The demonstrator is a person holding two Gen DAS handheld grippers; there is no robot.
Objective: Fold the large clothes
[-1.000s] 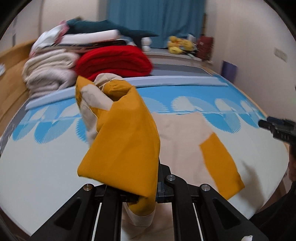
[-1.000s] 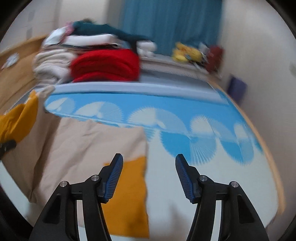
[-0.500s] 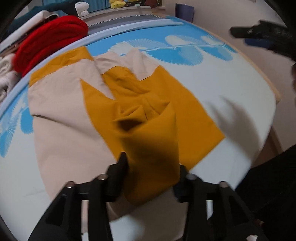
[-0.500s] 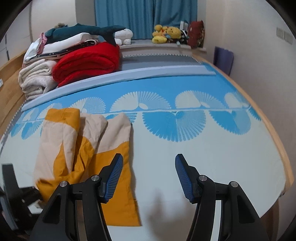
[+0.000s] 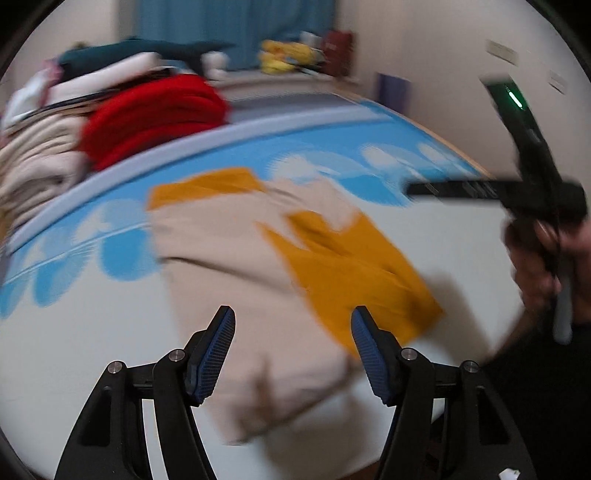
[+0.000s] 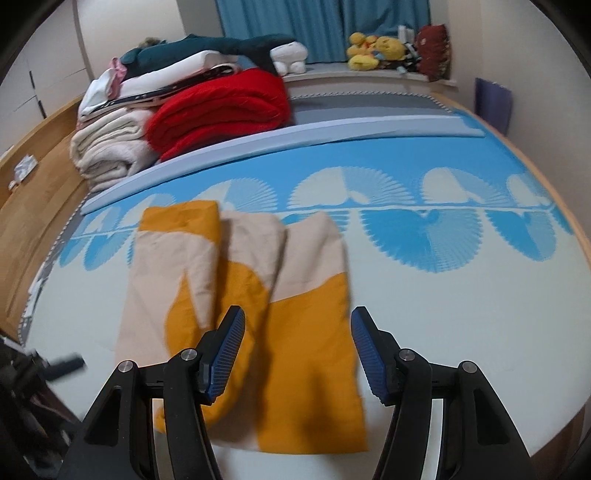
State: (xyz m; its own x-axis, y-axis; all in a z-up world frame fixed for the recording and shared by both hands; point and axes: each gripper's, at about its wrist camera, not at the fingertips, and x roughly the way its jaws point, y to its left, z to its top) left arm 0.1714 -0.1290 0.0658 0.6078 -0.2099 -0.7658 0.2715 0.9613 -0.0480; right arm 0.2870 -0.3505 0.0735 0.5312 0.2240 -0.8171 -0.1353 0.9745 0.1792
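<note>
Beige-orange garment (image 6: 240, 295) lies flat w/ long axis running toward pillows.

A bed (image 6: 443, 314) with a blue-and-white fan-patterned cover fills the room, edged by a wooden frame (image 6: 37, 206). Blue curtains (image 6: 321, 26) hang behind a ledge holding yellow plush toys (image 6: 373, 50). Plain cream walls (image 6: 125, 33) rise on either side.

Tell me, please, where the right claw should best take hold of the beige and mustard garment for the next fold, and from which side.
Probably the near right corner of the garment, where the mustard panel lies flat and single at the edge. The open right claw hovers above it; come in low from the near bed edge, one finger sliding under the hem.
</note>
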